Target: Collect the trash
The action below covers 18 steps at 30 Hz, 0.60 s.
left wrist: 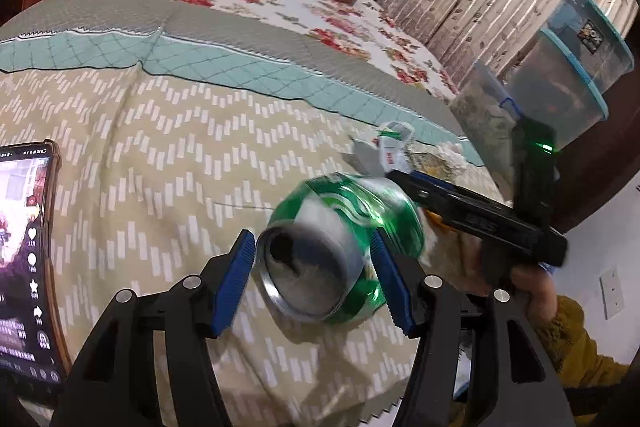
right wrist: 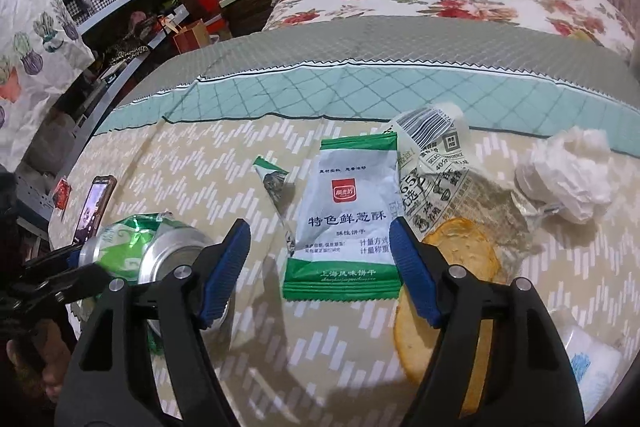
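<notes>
Little of the collecting can be judged done: every piece of trash in view is seen on the bed point(right wrist: 360, 367), and no bin or bag is shown in either view. A crushed green can point(left wrist: 344, 247) is lying on its side on the patterned quilt. To its right, a green-and-white snack packet point(right wrist: 346, 215) is laid flat, with a small torn wrapper corner point(right wrist: 274, 183) just beside it. A printed clear wrapper point(right wrist: 444, 171) is spread next to the packet, two round crackers point(right wrist: 460, 251) are resting by it, and a crumpled tissue point(right wrist: 568, 175) is found further to the right. A phone point(right wrist: 94, 207) with a lit screen is left near the edge of the bed and is probably not trash.

The left gripper point(left wrist: 314, 279) is placed around the can, with its fingers point(left wrist: 234, 287) opened wide enough to straddle it. The right pad is seen close against the can's side, but a small gap is visible at the left pad, so no firm grip is judged to be made. The right gripper point(right wrist: 320, 271) is held over the lower part of the snack packet, its fingers point(right wrist: 414, 271) spread wider than the packet. Nothing is pinched between them.
</notes>
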Tool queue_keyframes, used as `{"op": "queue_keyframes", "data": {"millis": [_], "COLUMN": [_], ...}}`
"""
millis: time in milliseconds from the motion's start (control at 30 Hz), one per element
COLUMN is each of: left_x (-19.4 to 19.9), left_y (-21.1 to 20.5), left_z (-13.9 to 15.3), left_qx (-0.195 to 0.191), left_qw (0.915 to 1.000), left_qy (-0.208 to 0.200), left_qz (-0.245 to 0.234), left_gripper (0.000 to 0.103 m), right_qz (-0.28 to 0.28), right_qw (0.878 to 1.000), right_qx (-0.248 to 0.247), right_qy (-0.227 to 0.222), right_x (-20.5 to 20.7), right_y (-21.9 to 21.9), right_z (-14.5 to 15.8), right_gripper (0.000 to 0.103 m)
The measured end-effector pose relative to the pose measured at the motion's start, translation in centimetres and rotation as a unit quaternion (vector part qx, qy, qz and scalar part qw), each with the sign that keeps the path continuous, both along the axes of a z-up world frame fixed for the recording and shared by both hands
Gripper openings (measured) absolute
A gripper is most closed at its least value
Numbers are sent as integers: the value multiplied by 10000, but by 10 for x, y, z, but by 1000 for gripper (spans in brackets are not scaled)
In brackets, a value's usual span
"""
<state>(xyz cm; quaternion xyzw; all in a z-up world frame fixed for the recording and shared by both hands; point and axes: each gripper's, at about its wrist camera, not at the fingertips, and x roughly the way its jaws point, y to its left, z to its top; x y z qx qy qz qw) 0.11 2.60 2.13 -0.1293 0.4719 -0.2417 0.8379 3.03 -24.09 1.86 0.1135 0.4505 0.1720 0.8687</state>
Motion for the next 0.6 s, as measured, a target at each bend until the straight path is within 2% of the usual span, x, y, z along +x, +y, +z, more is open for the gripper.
{"op": "queue_keyframes", "data": {"millis": [67,100,200,333,467,600], "left_x": [5,7,7,-12,-31,-50], "left_y": [4,7,21,43,46,29], "left_z": [-2,-2,5,19,17,3], "left_qx": [-37,-84,-177,-317,-411,-510], "left_qw": [9999,9998,9995,9991,9990,9964], "left_qy": [81,116,73,-55,148,469], "left_qz": [98,152,262,288,-16,-487], "left_gripper": [72,73,73,72,72,71], "right_qz": [-20,-31,2,160,368,492], "right_qw": [9999,9997,9988,9962,9935,9932], "right_qx": [-80,-143,-257,-388,-652,-691], "right_qy": [-125,-215,-428,-761,-855,-800], "right_x": [-7,-10,-17,-24,-24,-27], "right_y": [2,3,8,15,28,35], "right_z": [4,8,18,34,38,33], "right_gripper": [72,72,69,59,54,53]}}
